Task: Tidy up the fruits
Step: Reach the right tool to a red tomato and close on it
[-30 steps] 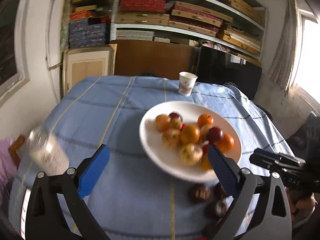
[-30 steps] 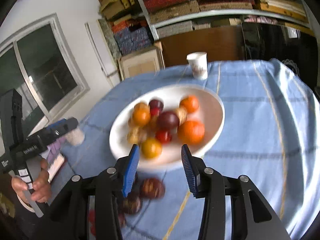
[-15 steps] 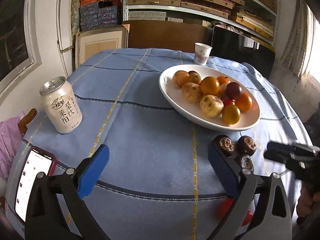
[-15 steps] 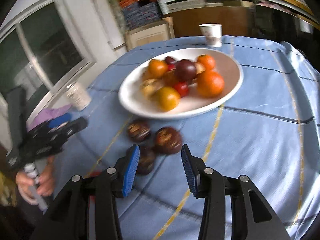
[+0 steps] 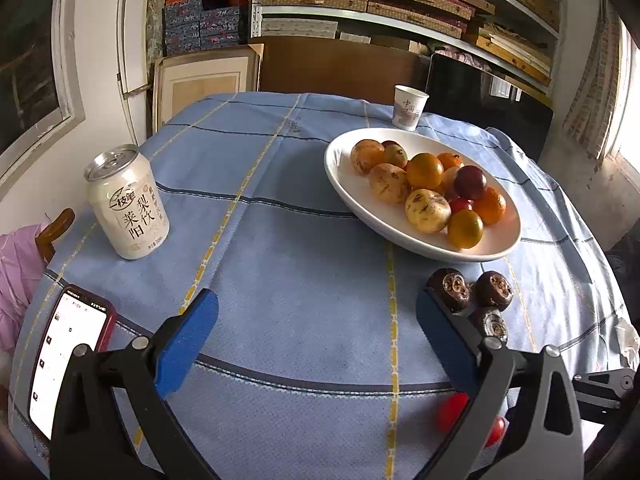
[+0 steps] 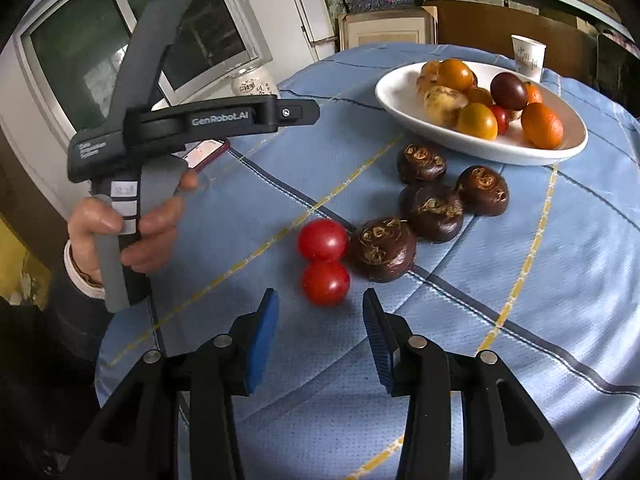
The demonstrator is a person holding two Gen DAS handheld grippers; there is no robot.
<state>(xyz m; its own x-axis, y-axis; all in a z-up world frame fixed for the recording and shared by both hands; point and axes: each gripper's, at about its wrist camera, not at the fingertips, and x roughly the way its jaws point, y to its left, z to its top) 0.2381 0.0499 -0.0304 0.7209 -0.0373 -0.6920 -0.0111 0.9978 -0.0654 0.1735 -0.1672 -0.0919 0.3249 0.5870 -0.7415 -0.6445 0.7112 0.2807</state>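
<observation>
A white plate [image 5: 348, 194] [image 6: 400, 104] holds several orange, yellow, red and dark purple fruits. Several dark brown water chestnuts [image 6: 432, 210] [image 5: 452, 286] lie on the blue cloth in front of it. Two red cherry tomatoes [image 6: 325, 282] [image 5: 450, 416] touch each other beside the nearest chestnut. My right gripper [image 6: 320, 303] is open, its blue pads just short of the nearer tomato and touching nothing. My left gripper [image 5: 316, 304] is wide open over bare cloth, with its right finger [image 5: 436, 328] partly covering the chestnuts.
A drink can [image 5: 128, 204] stands at the left and a lit phone [image 5: 68, 360] lies near the table's front left edge. A paper cup [image 5: 410, 108] stands behind the plate. A hand [image 6: 108, 232] grips the left gripper's handle at the table's left edge.
My right gripper has swung left and down from the plate to the two tomatoes near the table's edge. My left gripper sank and tilted down early on, then held still.
</observation>
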